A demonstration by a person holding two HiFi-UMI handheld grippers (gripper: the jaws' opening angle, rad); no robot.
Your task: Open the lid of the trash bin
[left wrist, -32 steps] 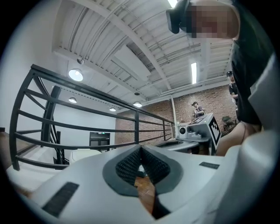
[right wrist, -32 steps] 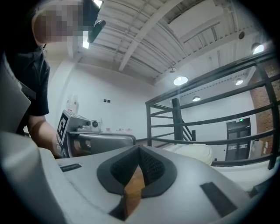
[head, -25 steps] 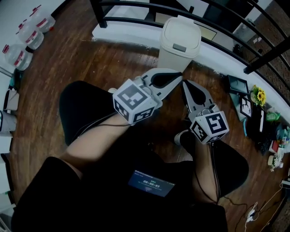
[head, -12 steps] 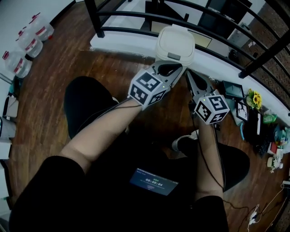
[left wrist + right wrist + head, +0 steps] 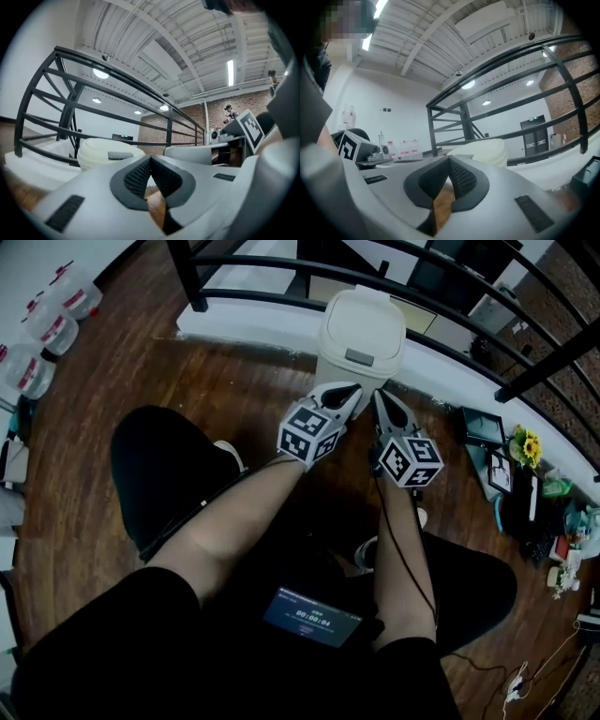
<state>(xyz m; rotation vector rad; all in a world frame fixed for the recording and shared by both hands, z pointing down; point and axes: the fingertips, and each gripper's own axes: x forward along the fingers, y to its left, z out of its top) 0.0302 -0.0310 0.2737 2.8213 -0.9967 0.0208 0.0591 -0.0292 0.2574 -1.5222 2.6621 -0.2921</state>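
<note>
Below the railing (image 5: 186, 277), left gripper (image 5: 353, 389) and right gripper (image 5: 378, 396), both pinched empty, near the trash bin (image 5: 362, 329) front edge.

Clearance ahead of our grippers
Just ahead of our left gripper (image 5: 351, 391) and right gripper (image 5: 380, 396), the trash bin (image 5: 361, 334) blocks passage. Beyond it the black railing (image 5: 185, 276) bars the way. Wood floor (image 5: 234, 381) lies open left of the left gripper.
</note>
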